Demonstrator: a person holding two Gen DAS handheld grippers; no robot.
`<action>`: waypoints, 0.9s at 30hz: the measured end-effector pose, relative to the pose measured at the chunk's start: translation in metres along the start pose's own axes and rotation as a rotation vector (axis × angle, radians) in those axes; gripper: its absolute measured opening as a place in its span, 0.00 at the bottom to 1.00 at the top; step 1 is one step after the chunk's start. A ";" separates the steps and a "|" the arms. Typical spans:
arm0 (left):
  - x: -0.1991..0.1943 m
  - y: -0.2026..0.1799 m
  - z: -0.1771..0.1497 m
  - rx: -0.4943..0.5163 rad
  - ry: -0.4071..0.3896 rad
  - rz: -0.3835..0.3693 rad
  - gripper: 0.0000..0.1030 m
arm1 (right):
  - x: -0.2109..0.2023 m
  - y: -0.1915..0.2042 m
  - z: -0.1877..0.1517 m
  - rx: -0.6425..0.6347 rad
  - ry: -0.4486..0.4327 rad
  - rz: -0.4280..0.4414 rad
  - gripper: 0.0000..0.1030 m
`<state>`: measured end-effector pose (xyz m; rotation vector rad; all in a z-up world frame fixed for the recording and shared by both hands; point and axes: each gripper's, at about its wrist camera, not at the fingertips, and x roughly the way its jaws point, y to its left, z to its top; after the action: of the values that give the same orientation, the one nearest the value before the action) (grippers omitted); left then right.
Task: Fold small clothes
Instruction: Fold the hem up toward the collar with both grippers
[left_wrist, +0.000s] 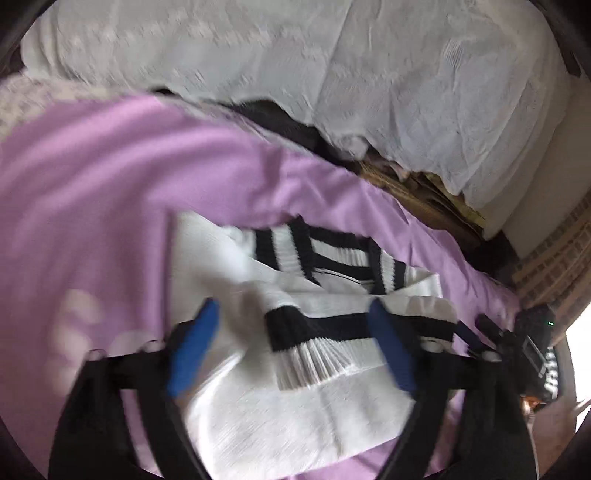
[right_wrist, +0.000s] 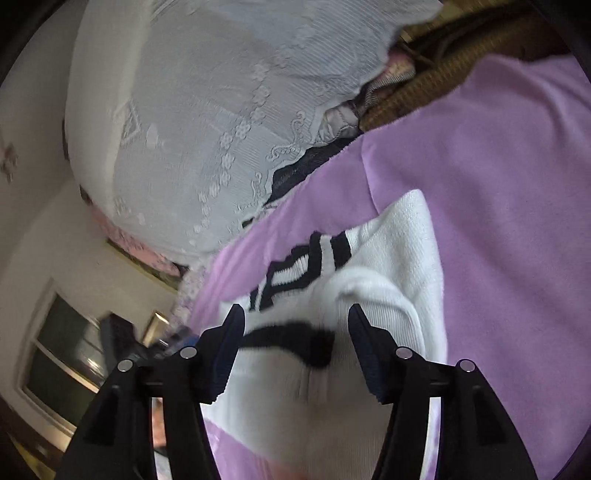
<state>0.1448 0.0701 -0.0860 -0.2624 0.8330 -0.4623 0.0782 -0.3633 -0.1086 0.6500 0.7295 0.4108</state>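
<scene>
Both grippers released above the garment.
Left gripper (left_wrist: 291, 347) and right gripper (right_wrist: 295, 343) tilt downward, jaws spread, gripping nothing; white black-striped knit garment (left_wrist: 280, 398) lies bunched on purple cloth (left_wrist: 110, 184) beneath them.

There is 1 white garment (left_wrist: 266, 413) with black stripes, 1 purple cloth (left_wrist: 92, 192) under it and 1 white lace cover (left_wrist: 332, 66) on the far side. There are 2 grippers: the left gripper (left_wrist: 291, 350) and the right gripper (right_wrist: 295, 350).
</scene>
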 end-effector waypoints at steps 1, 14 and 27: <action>-0.008 -0.001 -0.004 0.025 -0.001 0.008 0.84 | -0.004 0.006 -0.008 -0.048 0.016 -0.039 0.57; 0.052 -0.060 -0.048 0.454 0.192 0.351 0.86 | 0.054 0.058 -0.039 -0.519 0.221 -0.404 0.34; 0.034 0.012 0.040 0.001 0.064 0.366 0.88 | 0.049 0.031 0.021 -0.186 -0.048 -0.325 0.41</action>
<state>0.1987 0.0657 -0.0866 -0.0906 0.9202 -0.1284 0.1234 -0.3218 -0.0995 0.3563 0.7266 0.1599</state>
